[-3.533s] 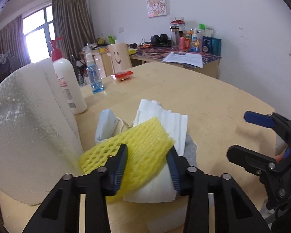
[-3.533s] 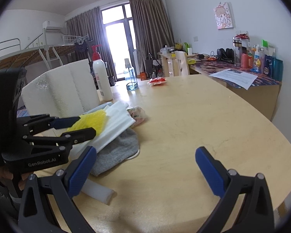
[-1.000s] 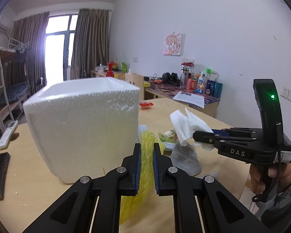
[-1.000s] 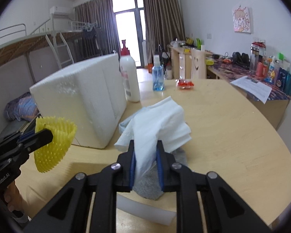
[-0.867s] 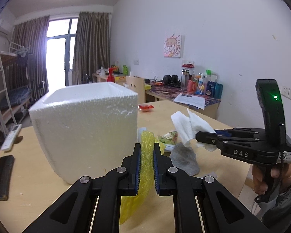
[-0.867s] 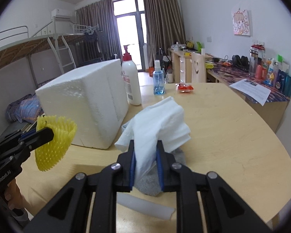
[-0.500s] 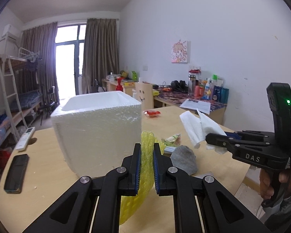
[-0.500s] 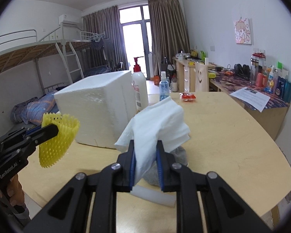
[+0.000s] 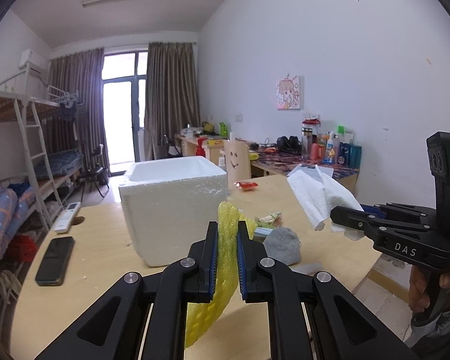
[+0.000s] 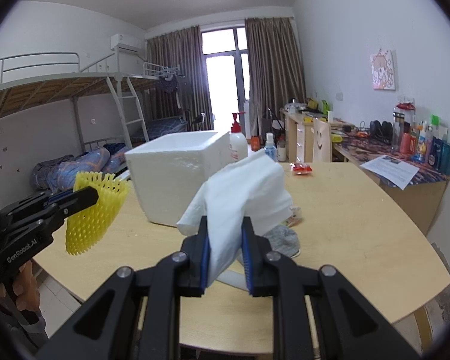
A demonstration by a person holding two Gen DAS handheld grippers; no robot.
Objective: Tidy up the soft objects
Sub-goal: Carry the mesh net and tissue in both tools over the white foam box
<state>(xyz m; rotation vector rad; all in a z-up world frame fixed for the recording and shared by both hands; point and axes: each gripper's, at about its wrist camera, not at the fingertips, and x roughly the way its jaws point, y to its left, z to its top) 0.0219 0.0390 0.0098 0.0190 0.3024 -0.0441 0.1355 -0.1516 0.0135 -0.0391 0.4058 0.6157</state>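
My left gripper (image 9: 227, 234) is shut on a yellow foam net sleeve (image 9: 213, 303), held in the air in front of the open white foam box (image 9: 171, 207). The same yellow foam net sleeve (image 10: 94, 210) hangs from the left gripper (image 10: 88, 196) at the left of the right wrist view. My right gripper (image 10: 224, 234) is shut on a folded white paper towel (image 10: 243, 186), lifted above the table; that white paper towel (image 9: 318, 198) shows at the right of the left wrist view. A grey cloth (image 9: 282, 244) and a small snack packet (image 9: 268, 219) lie on the table beside the box.
A round wooden table (image 10: 345, 225) carries a lotion pump bottle (image 10: 237, 144), a blue spray bottle (image 10: 270, 147) and a red packet (image 10: 301, 168). A black phone (image 9: 54, 259) and a remote (image 9: 67, 213) lie at its left. A white foam strip (image 10: 231, 279) lies near the front edge.
Both grippers have risen and drawn back from the table, each keeping its grip; the foam box looks smaller and its open top has come into view.
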